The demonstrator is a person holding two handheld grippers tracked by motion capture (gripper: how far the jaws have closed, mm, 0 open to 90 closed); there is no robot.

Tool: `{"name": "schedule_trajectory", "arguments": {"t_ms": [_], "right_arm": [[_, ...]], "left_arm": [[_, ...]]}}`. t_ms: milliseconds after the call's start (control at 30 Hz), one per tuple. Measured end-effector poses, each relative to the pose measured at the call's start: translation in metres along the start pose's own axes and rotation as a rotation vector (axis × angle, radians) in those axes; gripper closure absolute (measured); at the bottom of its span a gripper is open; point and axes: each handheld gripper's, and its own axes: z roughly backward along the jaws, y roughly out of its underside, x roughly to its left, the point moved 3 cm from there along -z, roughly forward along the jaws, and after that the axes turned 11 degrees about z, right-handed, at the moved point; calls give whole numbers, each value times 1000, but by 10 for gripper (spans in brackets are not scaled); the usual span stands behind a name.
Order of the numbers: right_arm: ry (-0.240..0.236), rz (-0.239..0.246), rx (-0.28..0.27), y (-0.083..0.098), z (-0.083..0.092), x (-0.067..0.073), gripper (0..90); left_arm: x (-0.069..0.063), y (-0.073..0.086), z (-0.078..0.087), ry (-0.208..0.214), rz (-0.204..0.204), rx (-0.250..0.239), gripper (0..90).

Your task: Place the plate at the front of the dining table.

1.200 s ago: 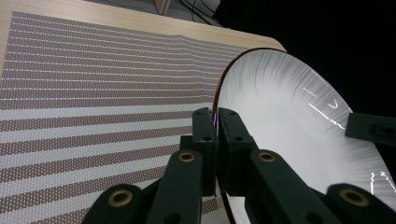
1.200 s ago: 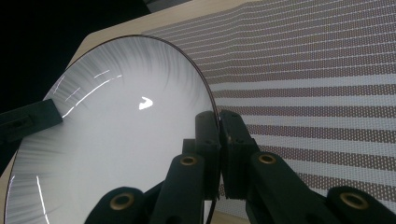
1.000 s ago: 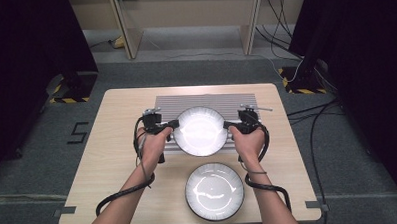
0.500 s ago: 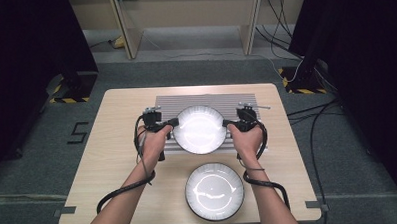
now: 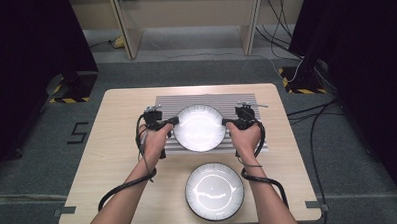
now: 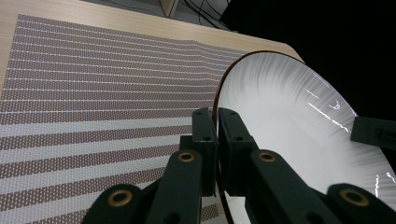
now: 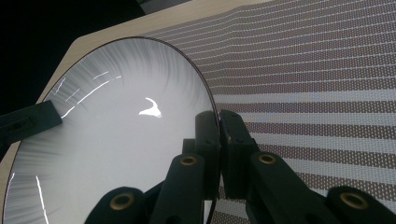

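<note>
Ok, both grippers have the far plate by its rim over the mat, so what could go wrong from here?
1. The left gripper and right gripper pinch only the thin rim of the plate; it looks glossy and could slip.
2. Uneven hand motion may tilt or twist it out of a grip.
3. Brought toward the person, it could strike the near plate.

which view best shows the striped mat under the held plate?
High view: the striped mat shows nearly whole, lying on the table with the held plate over its middle. The left gripper view and right gripper view each give a close patch of its weave beside the plate's rim.
</note>
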Motion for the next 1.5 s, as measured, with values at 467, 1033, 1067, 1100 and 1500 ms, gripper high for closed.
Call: {"name": "schedule_trajectory", "arguments": {"t_ms": [467,1033,1067,1100,1500], "right_arm": [[9,-3,22,-2,-17,-6,871],[22,-17,36,-5,-37,-15,871],[22,-18,36,-5,-39,-16,872],[23,-19,38,-5,-40,-16,871],[25,-41,62,-5,-54,-24,871]], "left_arm": [[10,-1,-15,-15,12,9,856],[21,-4,-35,-32,31,27,854],[21,-5,-37,-35,31,28,854],[22,-5,-39,-36,32,28,853],[28,-7,-53,-51,42,53,852]]}}
